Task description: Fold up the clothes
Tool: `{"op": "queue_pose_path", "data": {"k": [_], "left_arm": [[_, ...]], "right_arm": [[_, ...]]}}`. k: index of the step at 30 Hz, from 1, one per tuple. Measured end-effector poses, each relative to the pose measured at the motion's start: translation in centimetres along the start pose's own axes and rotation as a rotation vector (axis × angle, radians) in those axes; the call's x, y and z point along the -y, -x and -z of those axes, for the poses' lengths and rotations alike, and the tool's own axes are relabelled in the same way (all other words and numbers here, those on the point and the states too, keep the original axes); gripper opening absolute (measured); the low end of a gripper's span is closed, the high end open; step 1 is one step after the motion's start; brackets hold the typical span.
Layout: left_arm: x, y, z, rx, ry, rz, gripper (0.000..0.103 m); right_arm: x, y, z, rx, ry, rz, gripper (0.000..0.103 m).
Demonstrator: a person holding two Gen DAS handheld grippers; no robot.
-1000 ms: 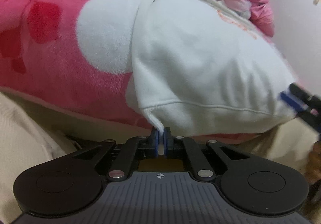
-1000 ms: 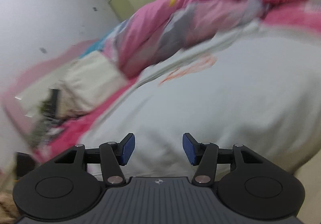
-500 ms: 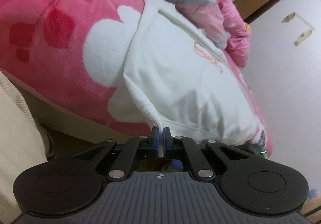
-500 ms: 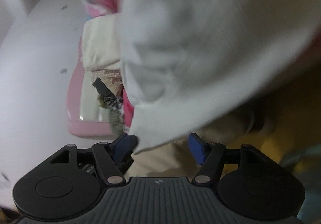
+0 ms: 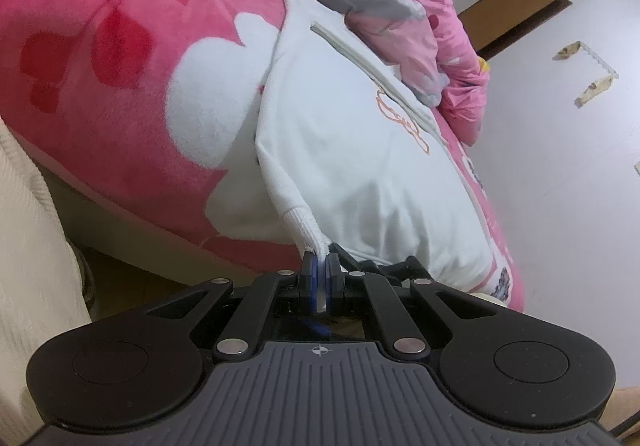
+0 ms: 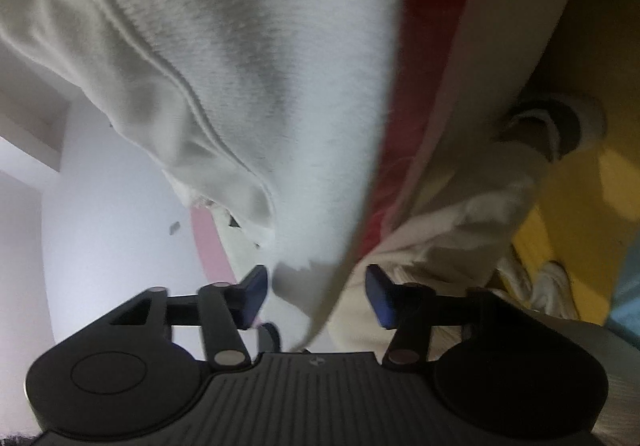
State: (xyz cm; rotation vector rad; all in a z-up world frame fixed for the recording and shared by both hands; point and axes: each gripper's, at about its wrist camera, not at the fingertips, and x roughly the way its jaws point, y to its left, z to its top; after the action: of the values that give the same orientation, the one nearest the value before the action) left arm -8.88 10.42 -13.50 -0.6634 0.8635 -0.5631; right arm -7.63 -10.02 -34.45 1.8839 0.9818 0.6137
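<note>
A white sweatshirt (image 5: 360, 150) with an orange print lies on a pink blanket (image 5: 120, 78) on the bed. My left gripper (image 5: 320, 274) is shut on the ribbed hem corner of the sweatshirt and pulls it toward the bed's near edge. In the right wrist view the sweatshirt (image 6: 260, 66) fills the top, seen close and from below. My right gripper (image 6: 316, 286) is open, its blue pads either side of the hanging hem corner, and holds nothing. Part of the right gripper shows black just behind the left fingertips (image 5: 380, 266).
A crumpled pink and grey quilt (image 5: 420, 18) lies behind the sweatshirt. A white wall (image 5: 560, 166) is at the right. Cream fabric (image 5: 28, 226) is at the left. The bed's edge (image 6: 460, 86) and a yellow floor (image 6: 580, 206) show in the right wrist view.
My left gripper kept its hold on the hem and drew back with it. My right gripper swung down from over the sweatshirt to under its hem corner, still open.
</note>
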Motion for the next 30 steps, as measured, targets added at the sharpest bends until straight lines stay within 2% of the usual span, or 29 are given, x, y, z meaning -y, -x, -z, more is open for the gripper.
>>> {"op": "queue_pose_path", "data": {"k": [4,6,10,11,12,14,15,18,30], "left_arm": [[-0.5,0.2,0.0,0.012,0.020,0.024,0.002],[-0.7,0.3,0.1,0.018,0.031,0.035,0.005],[-1.2,0.2,-0.2,0.023,0.065,0.051,0.011],[-1.5,0.0,-0.3,0.020,0.084,0.046,0.020],[-1.7,-0.2,-0.4,0.019,0.105,0.042,0.034],[-2.2,-0.6,-0.6,0.022,0.144,0.039,0.047],[-2.3,-0.7,-0.7,0.021,0.156,0.041,0.049],[-2.6,-1.5,-1.2,0.007,0.176,0.036,0.053],[-3.9,-5.8,-1.6,-0.085,0.283,0.059,0.051]], "right_arm": [[-0.4,-0.7,0.4,-0.014,0.030,-0.055,0.010],[-0.6,-0.8,0.7,-0.021,0.049,-0.072,0.004],[-0.7,-0.9,0.9,-0.029,0.062,-0.093,0.004],[-0.7,-1.0,1.0,-0.031,0.063,-0.095,0.004],[-0.7,-1.0,1.0,-0.033,0.066,-0.094,0.004],[-0.7,-1.0,1.1,-0.035,0.070,-0.091,0.004],[-0.7,-1.1,1.1,-0.036,0.073,-0.088,0.004],[-0.7,-1.3,1.2,-0.039,0.073,-0.086,0.004],[-1.5,-1.6,1.9,-0.074,0.153,-0.046,0.004]]}}
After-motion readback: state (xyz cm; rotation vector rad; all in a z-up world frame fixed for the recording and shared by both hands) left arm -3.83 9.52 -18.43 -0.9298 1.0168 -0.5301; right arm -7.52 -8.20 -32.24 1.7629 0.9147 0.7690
